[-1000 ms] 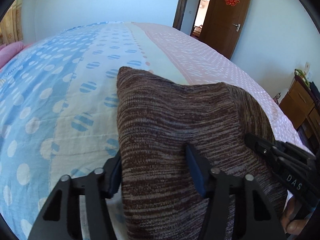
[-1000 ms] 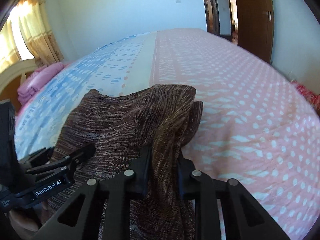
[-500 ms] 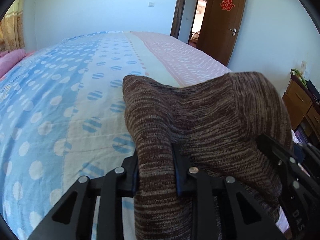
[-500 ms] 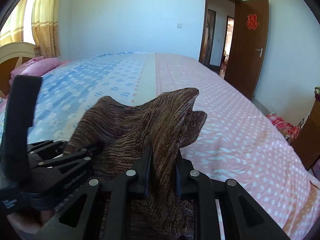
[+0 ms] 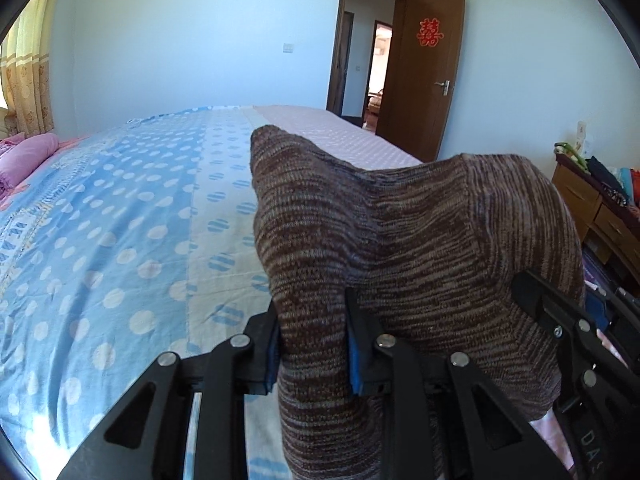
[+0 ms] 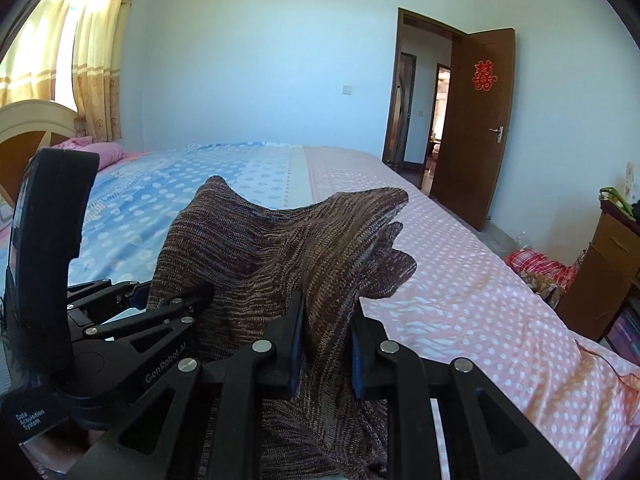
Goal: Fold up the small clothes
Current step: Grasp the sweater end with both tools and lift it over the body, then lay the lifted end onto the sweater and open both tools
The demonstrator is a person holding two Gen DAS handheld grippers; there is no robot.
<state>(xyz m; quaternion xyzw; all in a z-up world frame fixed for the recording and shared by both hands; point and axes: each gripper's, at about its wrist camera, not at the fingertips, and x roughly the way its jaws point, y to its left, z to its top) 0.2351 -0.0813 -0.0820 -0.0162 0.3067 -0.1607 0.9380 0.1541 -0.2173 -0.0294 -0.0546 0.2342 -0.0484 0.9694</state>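
Brown knit garment (image 5: 400,240) aloft over the bed (image 5: 120,220), left gripper (image 5: 314,344) and right gripper (image 6: 326,344) each clamped on an edge.

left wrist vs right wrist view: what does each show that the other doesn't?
Left wrist only: the left gripper shut on the brown knitted garment, seen head-on.

Right wrist only: the cream headboard, the red checked cloth on the floor, and the right gripper shut on the garment.

Both: the garment lifted over the blue and pink polka-dot bedsheet, the open brown wooden door, yellow curtains.
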